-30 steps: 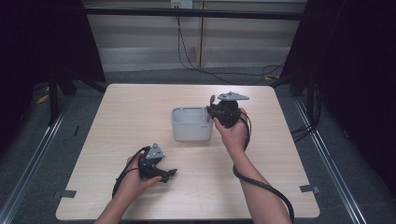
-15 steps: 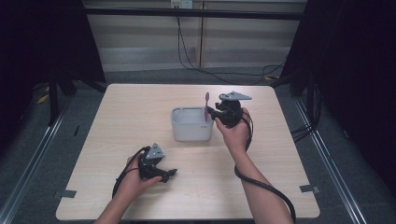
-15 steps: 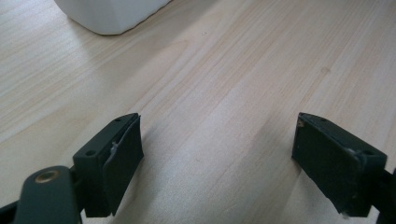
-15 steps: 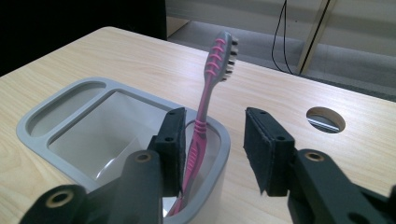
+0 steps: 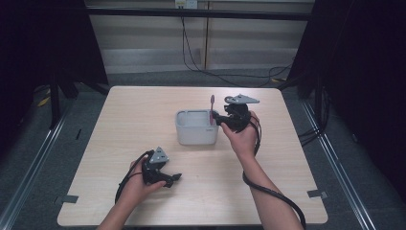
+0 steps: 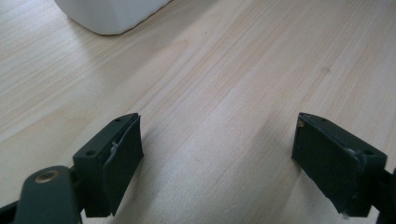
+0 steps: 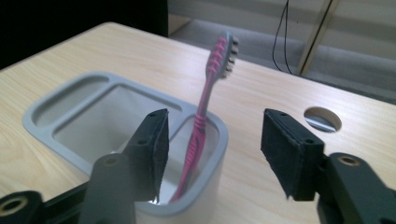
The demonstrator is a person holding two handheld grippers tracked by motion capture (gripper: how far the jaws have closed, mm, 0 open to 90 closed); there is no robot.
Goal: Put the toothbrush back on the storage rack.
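Note:
A pink toothbrush (image 5: 212,109) (image 7: 205,107) stands head up in the right-hand compartment of a grey holder (image 5: 196,135) (image 7: 44,125) at the middle of the table. My right gripper (image 5: 219,120) (image 7: 215,149) is level at the holder's right side. Its jaws have just been opening; the brush handle stands between them, untouched by either pad. My left gripper (image 5: 174,179) (image 6: 217,154) rests low on the table near the front left, open and holding nothing. A corner of the holder (image 6: 107,14) lies ahead of it.
A round cable hole (image 7: 322,119) sits in the tabletop (image 5: 287,163) beyond the holder. The right gripper's cable (image 5: 273,191) trails along the forearm to the table's front edge. Dark curtains and floor cables surround the table.
The toothbrush has gone from the right gripper's hold to standing upright in the holder, and the jaws have spread apart from it. The left hand has stayed put.

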